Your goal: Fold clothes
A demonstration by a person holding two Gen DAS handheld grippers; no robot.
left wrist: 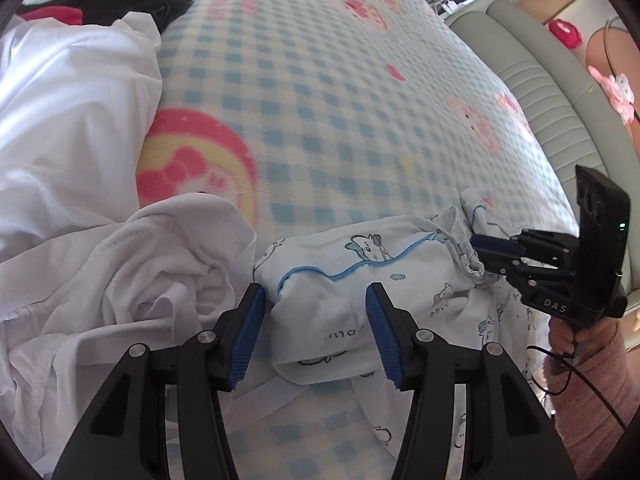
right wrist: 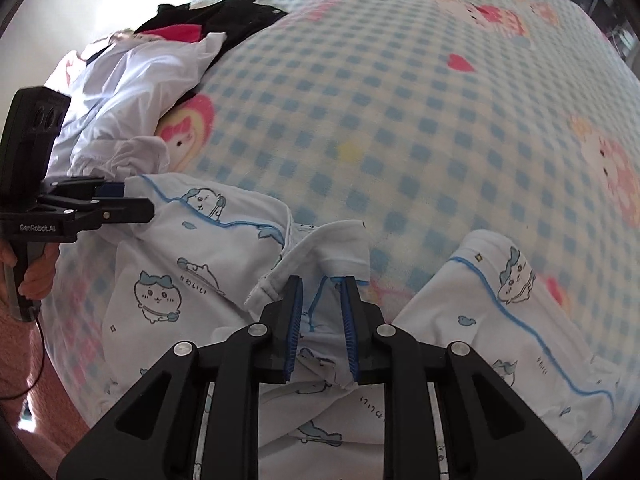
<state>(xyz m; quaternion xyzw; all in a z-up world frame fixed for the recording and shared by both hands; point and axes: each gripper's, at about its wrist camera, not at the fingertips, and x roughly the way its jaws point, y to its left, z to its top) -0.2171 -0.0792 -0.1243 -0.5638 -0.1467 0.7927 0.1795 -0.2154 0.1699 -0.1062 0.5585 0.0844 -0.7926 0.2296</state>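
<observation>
Our left gripper (left wrist: 316,332) gaped wide over the printed pyjama top (right wrist: 208,264); our right gripper (right wrist: 320,328) stood narrow, empty, so folds could slump.

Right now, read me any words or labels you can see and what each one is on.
"DAS": on the body of the right gripper, left wrist view.
"GenRobot.AI": on the body of the left gripper, right wrist view.
Small printed characters on the pajamas: too small to read.
Pink lettering on the blanket: blurred.
</observation>
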